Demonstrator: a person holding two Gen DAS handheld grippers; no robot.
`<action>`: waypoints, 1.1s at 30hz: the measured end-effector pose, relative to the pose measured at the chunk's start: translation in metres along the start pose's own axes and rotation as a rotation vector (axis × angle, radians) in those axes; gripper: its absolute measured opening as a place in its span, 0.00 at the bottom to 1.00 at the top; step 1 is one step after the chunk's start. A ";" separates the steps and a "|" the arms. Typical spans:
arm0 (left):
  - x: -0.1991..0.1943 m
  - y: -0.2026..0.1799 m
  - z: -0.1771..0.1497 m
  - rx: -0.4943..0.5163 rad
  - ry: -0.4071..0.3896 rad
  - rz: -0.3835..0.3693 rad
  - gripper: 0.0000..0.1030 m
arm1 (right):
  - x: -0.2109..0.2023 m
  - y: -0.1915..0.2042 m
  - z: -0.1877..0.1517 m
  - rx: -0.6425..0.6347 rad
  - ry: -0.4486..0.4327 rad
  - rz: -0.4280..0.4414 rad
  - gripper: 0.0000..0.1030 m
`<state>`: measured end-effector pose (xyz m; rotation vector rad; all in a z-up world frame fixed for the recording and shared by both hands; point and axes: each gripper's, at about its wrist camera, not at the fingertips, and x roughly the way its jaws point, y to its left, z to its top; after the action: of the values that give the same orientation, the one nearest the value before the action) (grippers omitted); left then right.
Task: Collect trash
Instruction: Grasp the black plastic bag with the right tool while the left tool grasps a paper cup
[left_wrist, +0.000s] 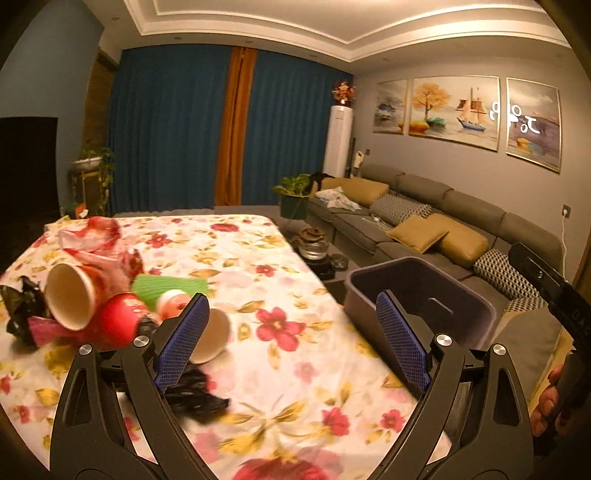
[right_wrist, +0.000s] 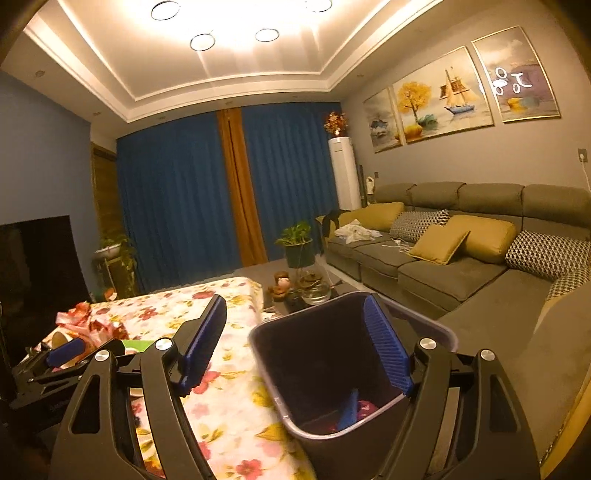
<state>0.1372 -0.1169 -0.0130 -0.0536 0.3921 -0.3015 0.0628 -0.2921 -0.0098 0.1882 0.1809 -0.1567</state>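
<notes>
Bin (right_wrist: 332, 369) sits off the counter (left_wrist: 258, 258) edge for easy drops. Left gripper (left_wrist: 291, 332) wide open, empty, trash pile (left_wrist: 92, 295) at 10 o'clock. Right gripper (right_wrist: 295, 347) open, empty, above bin.

A grey sofa (right_wrist: 461, 273) with mustard cushions (right_wrist: 439, 243) faces blue curtains (right_wrist: 177, 199); paintings (right_wrist: 439, 96) hang above.
</notes>
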 end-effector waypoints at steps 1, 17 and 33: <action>-0.002 0.003 -0.001 -0.001 0.000 0.006 0.87 | 0.000 0.005 -0.002 0.000 0.006 0.015 0.73; -0.060 0.111 -0.013 -0.081 -0.043 0.239 0.87 | 0.027 0.107 -0.041 -0.072 0.156 0.245 0.73; -0.100 0.192 -0.022 -0.180 -0.062 0.397 0.87 | 0.054 0.223 -0.074 -0.194 0.276 0.427 0.68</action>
<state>0.0943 0.0962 -0.0177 -0.1591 0.3584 0.1272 0.1415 -0.0685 -0.0531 0.0506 0.4235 0.3126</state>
